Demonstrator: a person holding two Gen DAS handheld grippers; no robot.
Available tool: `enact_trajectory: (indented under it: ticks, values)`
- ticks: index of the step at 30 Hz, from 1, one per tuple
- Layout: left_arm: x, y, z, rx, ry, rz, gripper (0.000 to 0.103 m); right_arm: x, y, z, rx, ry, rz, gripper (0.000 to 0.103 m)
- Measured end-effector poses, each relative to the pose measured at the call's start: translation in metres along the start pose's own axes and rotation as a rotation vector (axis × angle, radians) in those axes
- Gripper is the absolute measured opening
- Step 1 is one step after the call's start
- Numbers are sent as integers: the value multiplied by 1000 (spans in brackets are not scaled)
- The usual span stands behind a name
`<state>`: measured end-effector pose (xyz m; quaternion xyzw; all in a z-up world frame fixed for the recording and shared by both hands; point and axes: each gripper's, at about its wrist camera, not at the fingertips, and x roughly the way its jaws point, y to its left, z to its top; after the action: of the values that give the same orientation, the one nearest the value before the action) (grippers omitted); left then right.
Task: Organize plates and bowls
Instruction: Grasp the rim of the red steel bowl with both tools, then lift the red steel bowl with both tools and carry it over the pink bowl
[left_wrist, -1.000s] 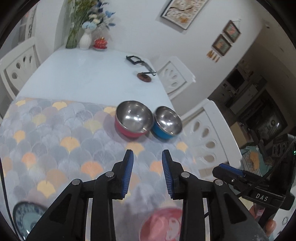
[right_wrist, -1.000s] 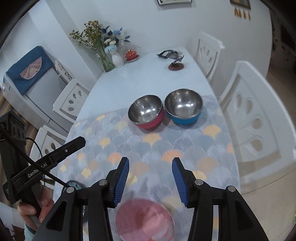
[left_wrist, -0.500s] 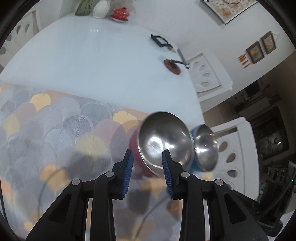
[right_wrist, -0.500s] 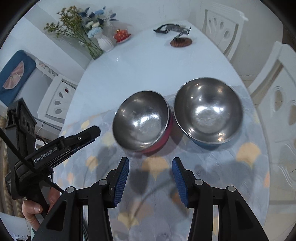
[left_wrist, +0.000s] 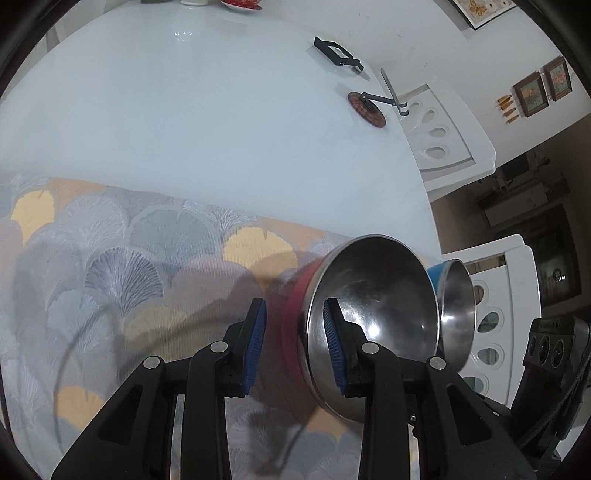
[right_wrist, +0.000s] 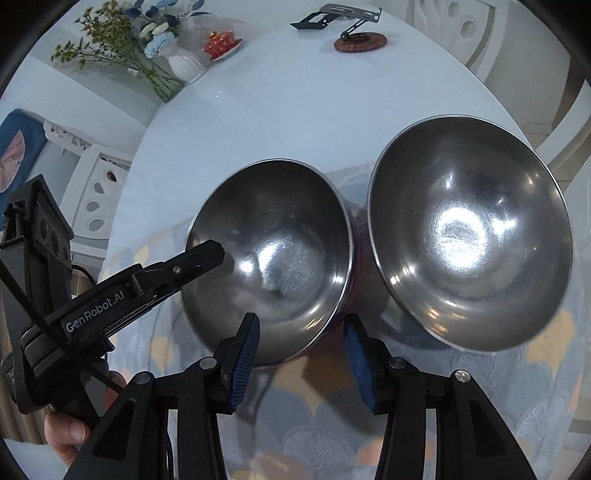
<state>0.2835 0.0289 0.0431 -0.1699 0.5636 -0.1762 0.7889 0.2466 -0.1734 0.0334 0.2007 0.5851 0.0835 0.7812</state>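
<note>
Two tools, left (left_wrist: 293, 343) and right (right_wrist: 301, 360), straddling red bowl (right_wrist: 271, 254) rim.

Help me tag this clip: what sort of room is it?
Probably a home dining room: a white dining table ringed by white chairs, a flower vase, and framed pictures on the wall.

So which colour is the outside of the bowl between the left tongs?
Red outside, steel inside; left wrist view shows it best.

light: bright, even | glare: steel bowls (right_wrist: 469, 236) | shadows: soft | edges: fisheye-warped, dark vignette
</note>
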Motion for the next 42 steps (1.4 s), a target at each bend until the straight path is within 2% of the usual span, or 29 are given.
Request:
enact_trajectory:
  ticks: [3,4,5,12,22,33,42]
  values:
    - [5,0,1,6,-2,-7,25,5,-1,3,0,-1,-20,43]
    - [7,1,1,3,1,-19,18,7,-1,3,-2,1,-18,41]
    - [9,2,1,-3,7,-32,16,8,1,4,-5,0,-24,41]
    - [4,0,-7,22,-18,-21,15,3,9,2,-39,-23,-67,39]
    - [-52,-12,-25,37,-94,-48,15,-44,34,-17,-123,-76,-70,39]
    - [-126,-39,-78,96,-187,-84,15,-114,57,-73,-145,-140,-56,39]
    - [-165,-53,-138,137,-209,-103,15,-165,65,-146,-153,-196,-68,39]
